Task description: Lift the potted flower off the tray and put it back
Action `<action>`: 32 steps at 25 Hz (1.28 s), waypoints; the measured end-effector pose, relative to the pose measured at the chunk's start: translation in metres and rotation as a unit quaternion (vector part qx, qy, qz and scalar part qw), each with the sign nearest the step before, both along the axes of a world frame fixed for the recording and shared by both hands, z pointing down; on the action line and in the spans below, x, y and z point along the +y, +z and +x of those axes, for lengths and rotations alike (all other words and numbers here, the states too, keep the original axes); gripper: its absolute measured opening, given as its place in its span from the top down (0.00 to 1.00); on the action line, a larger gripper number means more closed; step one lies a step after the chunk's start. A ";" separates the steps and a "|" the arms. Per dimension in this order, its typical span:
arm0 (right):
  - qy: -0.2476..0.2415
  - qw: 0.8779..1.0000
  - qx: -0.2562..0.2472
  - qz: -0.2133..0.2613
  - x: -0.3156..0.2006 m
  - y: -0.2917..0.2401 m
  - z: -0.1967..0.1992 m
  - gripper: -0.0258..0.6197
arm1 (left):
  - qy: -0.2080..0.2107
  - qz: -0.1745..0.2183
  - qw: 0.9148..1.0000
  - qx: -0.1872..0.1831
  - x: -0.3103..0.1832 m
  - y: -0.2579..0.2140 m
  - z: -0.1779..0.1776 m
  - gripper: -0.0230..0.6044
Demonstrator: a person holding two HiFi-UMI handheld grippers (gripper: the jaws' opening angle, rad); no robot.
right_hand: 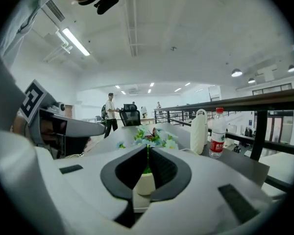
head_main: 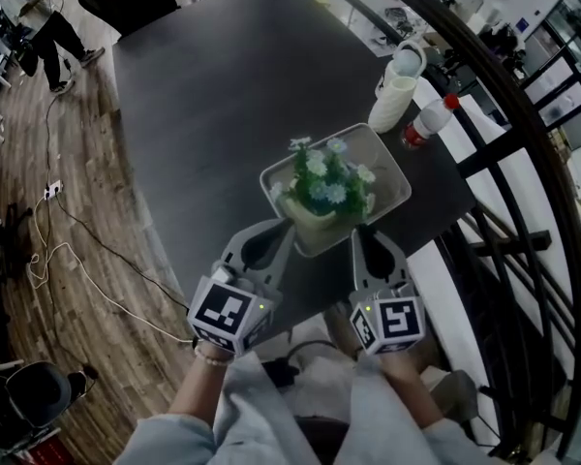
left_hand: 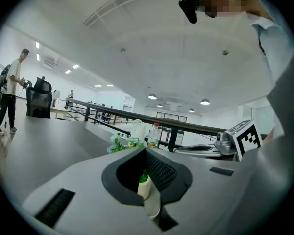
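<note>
The potted flower [head_main: 324, 190], a cream pot with pale blue and white blooms, hangs over the near corner of the grey tray [head_main: 392, 177] on the dark table [head_main: 203, 114]. My left gripper [head_main: 289, 227] is shut on the pot's left rim and my right gripper [head_main: 360, 231] is shut on its right rim. In the left gripper view the cream pot [left_hand: 144, 189] shows through the gap behind the closed tips of the left gripper [left_hand: 147, 153]. The right gripper view has the pot [right_hand: 146, 182] behind the pinched tips of the right gripper [right_hand: 148, 148], with the blooms [right_hand: 152, 137] above them.
A white jug [head_main: 397, 83] and a red-capped water bottle [head_main: 428, 122] stand beyond the tray near the table's right edge. A black railing [head_main: 523, 143] runs along the right. A person [head_main: 39, 22] stands far left on the wood floor, where cables [head_main: 58, 250] lie.
</note>
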State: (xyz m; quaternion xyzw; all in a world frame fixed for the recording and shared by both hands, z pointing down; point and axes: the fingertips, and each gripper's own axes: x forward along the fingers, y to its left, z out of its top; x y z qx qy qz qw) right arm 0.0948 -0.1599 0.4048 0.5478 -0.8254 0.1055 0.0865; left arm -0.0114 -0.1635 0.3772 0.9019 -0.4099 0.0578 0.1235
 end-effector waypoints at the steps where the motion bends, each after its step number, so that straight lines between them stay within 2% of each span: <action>1: 0.000 1.000 -0.002 0.004 0.001 -0.007 0.000 0.96 | -0.001 0.005 1.000 0.004 0.001 -0.006 0.000 0.98; 11: -0.016 0.997 -0.031 0.066 0.011 -0.079 -0.006 0.96 | -0.019 0.032 0.999 0.034 0.018 -0.067 -0.008 0.97; 15: -0.024 0.995 -0.034 0.085 0.014 -0.100 -0.008 0.96 | -0.024 0.033 0.999 0.028 0.028 -0.074 -0.016 0.97; 23: -0.041 0.994 -0.032 0.093 0.017 -0.110 -0.009 0.96 | -0.039 0.067 0.997 0.029 0.033 -0.095 -0.023 0.97; 32: -0.048 0.994 -0.029 0.096 0.015 -0.113 -0.008 0.96 | -0.047 0.067 0.996 0.033 0.032 -0.099 -0.024 0.97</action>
